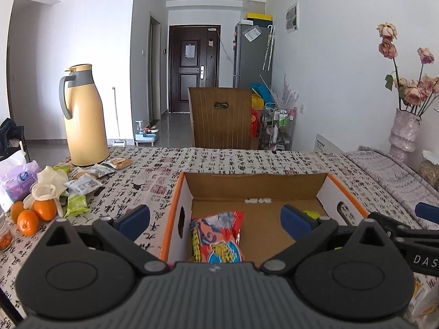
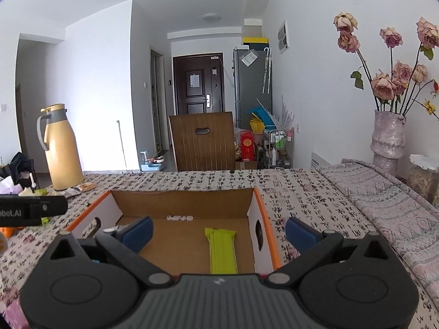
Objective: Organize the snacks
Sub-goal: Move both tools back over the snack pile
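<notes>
Right now both my claws hang over the near end of the box (image 1: 340, 189), and each one gapes wide with nothing between its pads. My left claw (image 1: 215, 219) straddles the box's left wall, one finger outside over the cloth (image 1: 153, 170) and one inside; under it lies the red bag (image 1: 219, 238), flat on the box floor at the near left. My right claw (image 2: 219, 231) straddles the right wall the same way, and the green bar (image 2: 221, 249) lies lengthwise on the floor just left of that wall. So two snacks are in, I judge, and the rest are not: the loose packets (image 1: 85, 181) sit in a heap far to the left, at the foot of the flask (image 1: 83, 118), with the oranges (image 1: 35, 213) and a pale glove (image 1: 48, 186) just beside them. The risks lie there. If I reach left with the finger still inside the wall, I may hook the cardboard and drag the light box askew. The packets overlap, so a wide bite could pinch two at once or only an edge, and one may slip out on the way back. The oranges can roll if nudged, toward the table's edge. The flask stands tall and close behind the heap; a careless swing could knock it. My two claws are near each other as well, so crossing paths over the box could make them clash.
</notes>
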`<state>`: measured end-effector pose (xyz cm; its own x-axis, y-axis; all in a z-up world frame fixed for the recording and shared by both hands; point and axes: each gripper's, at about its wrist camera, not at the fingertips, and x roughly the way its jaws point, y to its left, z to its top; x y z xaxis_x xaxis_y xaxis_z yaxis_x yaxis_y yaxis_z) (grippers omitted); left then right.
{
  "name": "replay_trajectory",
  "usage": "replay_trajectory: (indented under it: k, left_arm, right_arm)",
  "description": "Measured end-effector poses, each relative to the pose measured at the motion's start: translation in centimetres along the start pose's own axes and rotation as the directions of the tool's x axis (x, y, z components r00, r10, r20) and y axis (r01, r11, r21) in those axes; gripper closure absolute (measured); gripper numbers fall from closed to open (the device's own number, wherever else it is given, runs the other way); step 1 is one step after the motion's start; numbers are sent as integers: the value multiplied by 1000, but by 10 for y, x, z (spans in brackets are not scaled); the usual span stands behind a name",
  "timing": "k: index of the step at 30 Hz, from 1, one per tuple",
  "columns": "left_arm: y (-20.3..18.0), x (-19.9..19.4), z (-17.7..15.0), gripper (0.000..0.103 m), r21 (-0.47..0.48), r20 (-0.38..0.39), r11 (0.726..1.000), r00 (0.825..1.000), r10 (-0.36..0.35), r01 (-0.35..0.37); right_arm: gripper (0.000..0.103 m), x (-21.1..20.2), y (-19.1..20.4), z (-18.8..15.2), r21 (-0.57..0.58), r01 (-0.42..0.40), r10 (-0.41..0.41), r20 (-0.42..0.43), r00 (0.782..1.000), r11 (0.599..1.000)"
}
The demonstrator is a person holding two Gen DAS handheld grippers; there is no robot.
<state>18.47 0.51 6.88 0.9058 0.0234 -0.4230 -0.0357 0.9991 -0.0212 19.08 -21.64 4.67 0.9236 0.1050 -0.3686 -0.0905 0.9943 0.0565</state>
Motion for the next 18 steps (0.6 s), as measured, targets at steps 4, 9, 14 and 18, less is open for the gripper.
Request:
replay_trajectory:
  k: [4,9,14,18]
  left_arm:
    - [3,-10,-9,0,-4,-8,1000,1000,-9,9]
    - [5,-20,-24,0,-1,-15,999,999,-33,33]
    - [8,-24,-41,0,-7,-42,999,998,-39,39]
    - [11,-27,-54,0,-5,-57,999,998,-39,39]
  right_arm:
    - [0,-14,-3,-11,1,1,-1,-9,1000,1000]
    - [0,-26,-7,-22,1,6,-6,-21,1000,1000]
    - [0,-35,-11,-33,1,12,-12,-39,999,1000]
    - [0,-40,-12,-44,-14,14,-15,-55,998,1000]
